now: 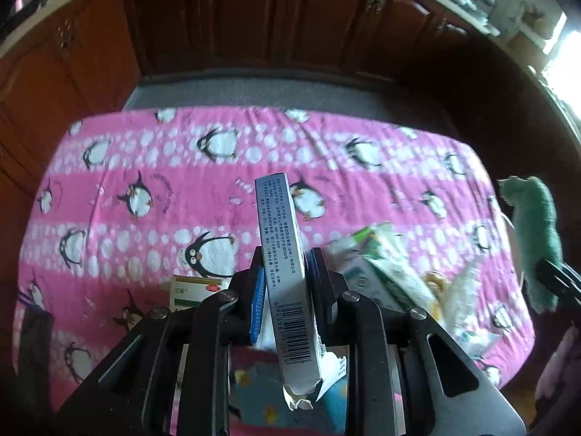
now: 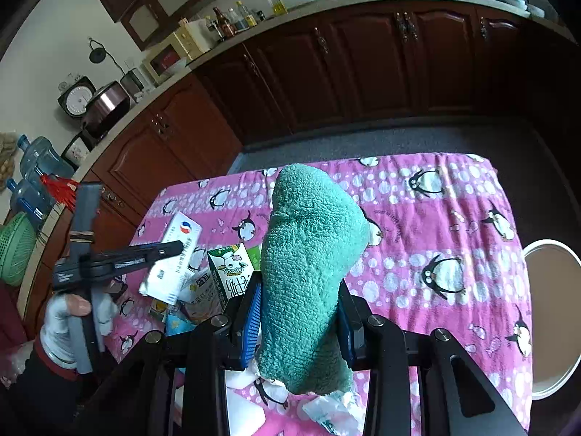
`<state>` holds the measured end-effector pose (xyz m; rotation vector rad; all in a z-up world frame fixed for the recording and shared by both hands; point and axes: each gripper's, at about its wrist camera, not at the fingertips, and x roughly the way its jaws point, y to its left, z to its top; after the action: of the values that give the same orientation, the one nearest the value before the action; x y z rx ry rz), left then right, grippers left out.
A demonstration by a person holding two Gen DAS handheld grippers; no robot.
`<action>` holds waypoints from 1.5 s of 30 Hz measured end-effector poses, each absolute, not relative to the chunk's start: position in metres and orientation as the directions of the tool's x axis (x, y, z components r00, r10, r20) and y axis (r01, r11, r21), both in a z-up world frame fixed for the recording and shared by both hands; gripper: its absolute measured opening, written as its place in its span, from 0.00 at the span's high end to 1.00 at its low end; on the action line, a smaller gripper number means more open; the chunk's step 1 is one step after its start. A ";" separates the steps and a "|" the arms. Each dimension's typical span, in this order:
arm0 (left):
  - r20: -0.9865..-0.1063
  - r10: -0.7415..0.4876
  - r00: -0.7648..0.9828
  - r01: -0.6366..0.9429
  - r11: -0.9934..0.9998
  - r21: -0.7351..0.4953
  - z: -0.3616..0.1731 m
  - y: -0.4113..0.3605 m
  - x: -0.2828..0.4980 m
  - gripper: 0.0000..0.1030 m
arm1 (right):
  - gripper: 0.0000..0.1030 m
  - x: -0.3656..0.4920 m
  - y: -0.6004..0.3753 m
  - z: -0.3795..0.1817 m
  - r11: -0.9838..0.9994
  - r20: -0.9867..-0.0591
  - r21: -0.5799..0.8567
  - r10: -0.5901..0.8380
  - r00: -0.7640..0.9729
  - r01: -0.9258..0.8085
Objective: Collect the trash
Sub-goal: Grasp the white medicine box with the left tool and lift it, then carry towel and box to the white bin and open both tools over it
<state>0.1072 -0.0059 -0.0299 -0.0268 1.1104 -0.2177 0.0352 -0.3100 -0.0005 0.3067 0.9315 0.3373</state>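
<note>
My left gripper point(image 1: 283, 272) is shut on a slim white and grey medicine box point(image 1: 287, 272) with a barcode, held upright above the pink penguin cloth point(image 1: 145, 181). The same box point(image 2: 174, 258) and left gripper point(image 2: 145, 254) show in the right wrist view. My right gripper point(image 2: 299, 290) is shut on a folded green towel point(image 2: 308, 254), which also shows at the right edge of the left wrist view point(image 1: 533, 232). A green and white milk carton point(image 2: 228, 272) and crumpled wrappers point(image 1: 417, 279) lie on the cloth between the grippers.
A small green and white box point(image 1: 189, 290) lies left of my left gripper. Crumpled white paper point(image 2: 326, 410) lies below the towel. A round white stool point(image 2: 552, 319) stands right of the table. Dark wooden cabinets point(image 2: 326, 72) stand behind, across a grey floor.
</note>
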 end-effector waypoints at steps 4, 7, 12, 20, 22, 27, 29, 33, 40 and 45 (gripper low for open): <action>-0.862 -0.231 0.452 0.228 0.964 -0.138 -0.006 -0.037 0.095 0.80 | 0.67 0.026 -0.323 0.004 0.910 -0.723 0.396 0.393 0.568 -0.125; -0.845 -0.275 0.459 0.289 0.945 -0.151 0.004 -0.071 0.086 0.80 | 0.67 0.018 -0.339 0.005 0.913 -0.722 0.395 0.377 0.581 -0.101; -0.836 -0.335 0.435 0.399 0.904 -0.155 0.013 -0.133 0.070 0.80 | 0.67 0.003 -0.371 0.008 0.925 -0.728 0.375 0.329 0.601 -0.052; -0.839 -0.388 0.382 0.524 0.839 -0.150 0.012 -0.228 0.051 0.80 | 0.67 -0.019 -0.439 0.002 0.941 -0.760 0.333 0.226 0.610 0.066; -0.843 -0.391 0.369 0.546 0.826 -0.144 0.010 -0.248 0.047 0.80 | 0.67 -0.024 -0.457 -0.004 0.941 -0.772 0.323 0.200 0.604 0.101; -0.859 -0.397 0.323 0.595 0.791 -0.142 0.001 -0.297 0.039 0.80 | 0.67 -0.034 -0.500 -0.023 0.927 -0.800 0.320 0.154 0.579 0.195; -0.866 -0.401 0.299 0.609 0.779 -0.150 -0.003 -0.316 0.036 0.80 | 0.67 -0.037 -0.516 -0.034 0.919 -0.816 0.319 0.142 0.561 0.232; -0.876 -0.409 0.254 0.633 0.755 -0.169 -0.016 -0.354 0.031 0.80 | 0.67 -0.046 -0.546 -0.062 0.892 -0.844 0.328 0.129 0.521 0.311; -0.884 -0.425 0.193 0.647 0.732 -0.211 -0.044 -0.406 0.033 0.80 | 0.67 -0.060 -0.582 -0.110 0.850 -0.877 0.338 0.130 0.462 0.404; -0.882 -0.442 0.165 0.643 0.726 -0.243 -0.065 -0.435 0.043 0.80 | 0.67 -0.057 -0.593 -0.139 0.814 -0.888 0.367 0.163 0.429 0.451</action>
<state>0.0429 -0.4347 -0.0654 0.2046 1.1716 -0.7803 -0.0565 -0.5927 -0.1392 0.6267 1.1323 -0.1948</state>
